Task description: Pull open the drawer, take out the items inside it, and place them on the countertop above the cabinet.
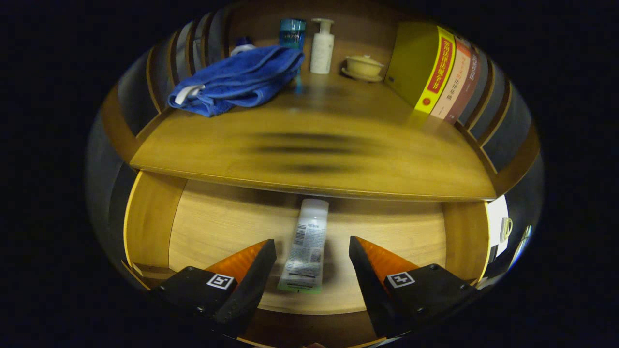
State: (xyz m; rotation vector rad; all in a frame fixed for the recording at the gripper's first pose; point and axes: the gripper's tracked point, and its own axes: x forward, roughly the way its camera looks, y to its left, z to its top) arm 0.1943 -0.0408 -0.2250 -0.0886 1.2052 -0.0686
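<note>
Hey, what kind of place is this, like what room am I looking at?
Probably a home-style cabinet corner: a wooden countertop holding a blue towel, lotion bottle and books, above an open drawer. The gripper is open around a tube.

The yellow book [420, 67] standing at the upper right carries red Chinese characters down its spine, too small to make out. The books beside it [462, 79] also bear unreadable spine print. The tube [307, 246] in the drawer shows a barcode and fine print, illegible. Each of the fingers [220, 281] wears a square coded marker.
</note>
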